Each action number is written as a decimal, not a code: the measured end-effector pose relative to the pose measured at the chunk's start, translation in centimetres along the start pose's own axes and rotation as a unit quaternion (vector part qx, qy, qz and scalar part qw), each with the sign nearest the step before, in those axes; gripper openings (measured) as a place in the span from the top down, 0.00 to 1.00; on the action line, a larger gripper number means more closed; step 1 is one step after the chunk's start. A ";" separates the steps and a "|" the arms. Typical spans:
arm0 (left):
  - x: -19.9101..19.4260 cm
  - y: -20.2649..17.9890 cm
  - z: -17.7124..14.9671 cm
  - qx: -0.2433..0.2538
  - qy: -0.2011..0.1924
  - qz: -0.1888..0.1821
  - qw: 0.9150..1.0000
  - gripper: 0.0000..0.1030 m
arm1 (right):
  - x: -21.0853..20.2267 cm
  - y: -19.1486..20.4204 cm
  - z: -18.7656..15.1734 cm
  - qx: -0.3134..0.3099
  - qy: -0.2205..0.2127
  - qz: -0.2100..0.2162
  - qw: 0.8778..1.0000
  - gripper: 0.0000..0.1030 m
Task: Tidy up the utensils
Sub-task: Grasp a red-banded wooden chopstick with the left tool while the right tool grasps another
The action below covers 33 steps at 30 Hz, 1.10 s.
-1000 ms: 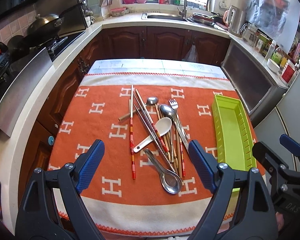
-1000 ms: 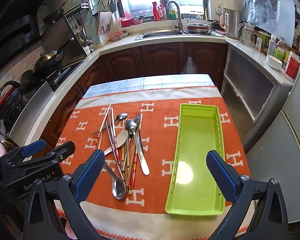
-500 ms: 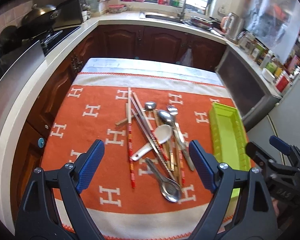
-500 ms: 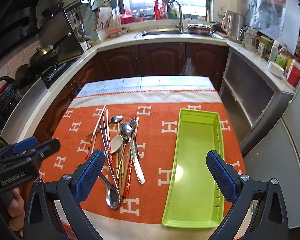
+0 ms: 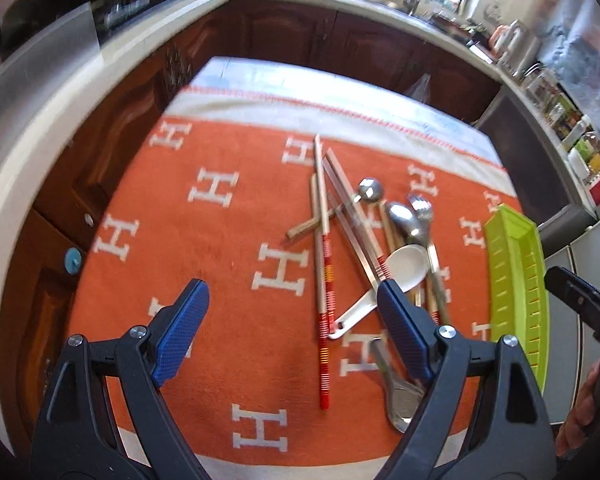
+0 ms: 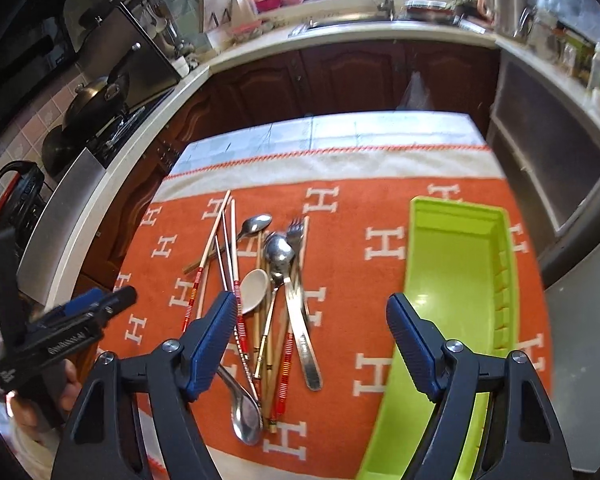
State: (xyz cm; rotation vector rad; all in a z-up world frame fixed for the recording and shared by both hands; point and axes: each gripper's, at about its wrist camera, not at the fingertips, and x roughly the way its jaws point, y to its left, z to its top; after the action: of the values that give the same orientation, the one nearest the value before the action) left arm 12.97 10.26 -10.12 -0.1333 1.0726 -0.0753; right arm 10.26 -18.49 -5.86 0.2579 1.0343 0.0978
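A pile of utensils lies on the orange cloth (image 5: pixel 228 248): red-banded chopsticks (image 5: pixel 325 280), a white ceramic spoon (image 5: pixel 404 266), metal spoons (image 6: pixel 246 408), a fork (image 6: pixel 296 232) and wooden chopsticks. A lime green tray (image 6: pixel 456 280) stands empty to the right of the pile. My left gripper (image 5: pixel 292 326) is open and empty above the cloth, just left of the pile. My right gripper (image 6: pixel 312 344) is open and empty, over the pile's near end and the tray's left rim. Each gripper shows at the edge of the other's view.
The cloth covers a small table (image 6: pixel 340 128) ringed by a white kitchen counter (image 6: pixel 148 128) with dark wood cabinets. A stove with pans (image 6: pixel 96 100) is at the left, a sink (image 6: pixel 352 20) at the back, jars and a kettle at the right.
Both grippers have moved forward and down toward the table. The pile and tray look larger and have not moved. Both stay open.
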 end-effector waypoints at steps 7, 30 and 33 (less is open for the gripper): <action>4.3 0.8 -0.3 0.002 0.042 0.000 0.999 0.34 | 6.4 2.1 1.5 -0.013 0.047 0.053 0.997 0.47; 9.9 -1.3 2.6 0.000 0.090 -0.028 0.996 0.61 | 24.0 8.9 5.6 -0.003 0.157 0.147 0.977 0.78; 10.7 -1.3 2.6 -0.004 0.104 -0.029 0.994 0.69 | 25.1 8.7 5.3 0.002 0.168 0.149 0.974 0.83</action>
State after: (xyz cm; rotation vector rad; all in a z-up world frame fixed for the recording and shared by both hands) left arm 20.40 7.77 -17.98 -0.1658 1.2773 -0.1397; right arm 27.98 -5.88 -22.03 0.4090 1.3257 0.4234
